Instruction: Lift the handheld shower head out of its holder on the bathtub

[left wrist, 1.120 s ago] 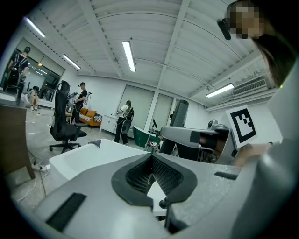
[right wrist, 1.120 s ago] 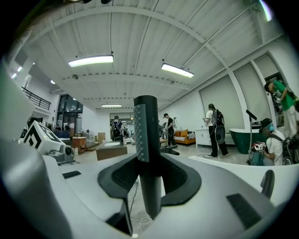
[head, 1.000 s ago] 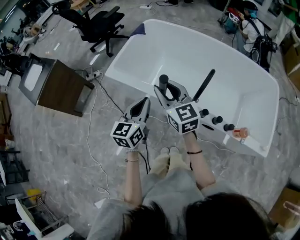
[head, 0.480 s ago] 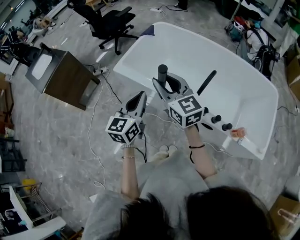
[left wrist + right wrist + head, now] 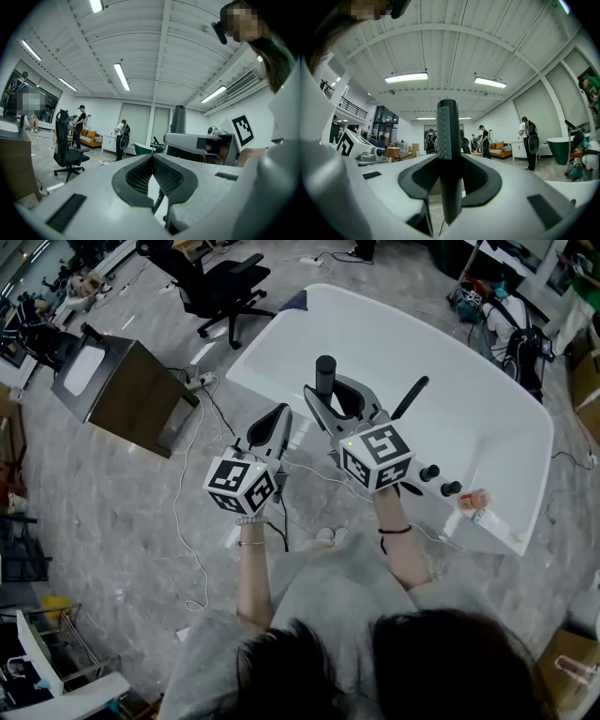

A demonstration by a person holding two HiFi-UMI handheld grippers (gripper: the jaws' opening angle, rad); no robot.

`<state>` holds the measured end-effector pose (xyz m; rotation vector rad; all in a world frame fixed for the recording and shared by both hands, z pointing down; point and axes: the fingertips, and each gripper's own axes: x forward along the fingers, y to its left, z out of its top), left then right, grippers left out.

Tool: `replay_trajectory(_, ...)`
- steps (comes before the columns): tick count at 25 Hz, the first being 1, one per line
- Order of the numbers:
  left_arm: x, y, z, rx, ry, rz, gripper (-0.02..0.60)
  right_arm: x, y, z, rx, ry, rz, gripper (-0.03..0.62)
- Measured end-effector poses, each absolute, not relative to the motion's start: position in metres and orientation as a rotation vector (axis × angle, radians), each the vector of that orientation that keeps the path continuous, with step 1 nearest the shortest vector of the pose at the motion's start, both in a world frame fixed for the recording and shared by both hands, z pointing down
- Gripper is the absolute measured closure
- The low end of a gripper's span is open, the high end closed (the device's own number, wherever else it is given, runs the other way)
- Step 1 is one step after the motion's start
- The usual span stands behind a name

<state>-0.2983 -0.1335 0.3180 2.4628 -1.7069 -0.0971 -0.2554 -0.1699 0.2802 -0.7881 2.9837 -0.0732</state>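
My right gripper (image 5: 336, 407) is shut on the black handheld shower head (image 5: 325, 372), which stands upright between its pads above the near rim of the white bathtub (image 5: 281, 329). In the right gripper view the shower head (image 5: 447, 140) rises from the right gripper (image 5: 449, 176), its dotted face turned left. My left gripper (image 5: 277, 424) hovers just left of it over the floor, shut with nothing in it. In the left gripper view the left gripper (image 5: 152, 161) has its pads meeting at the tip, and the shower head (image 5: 178, 119) shows off to the right.
A black faucet spout (image 5: 412, 396) and two black knobs (image 5: 429, 472) sit on the tub's near ledge, with an orange object (image 5: 472, 500) further right. A brown cabinet (image 5: 131, 395) and an office chair (image 5: 220, 287) stand left. Cables (image 5: 192, 512) trail over the floor.
Both grippers have risen, and the shower head has gone up with the right one, further above the tub's ledge. The left gripper stays shut and empty.
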Motion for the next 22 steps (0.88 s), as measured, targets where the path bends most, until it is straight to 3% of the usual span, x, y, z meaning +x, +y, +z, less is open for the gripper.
replay_trajectory(22,-0.3015,-0.137,0.3228,2.466,-1.677,-0.086,0.577,-0.2571,-0.1715,0.2857,-0.789,2.954,-0.102,0.464)
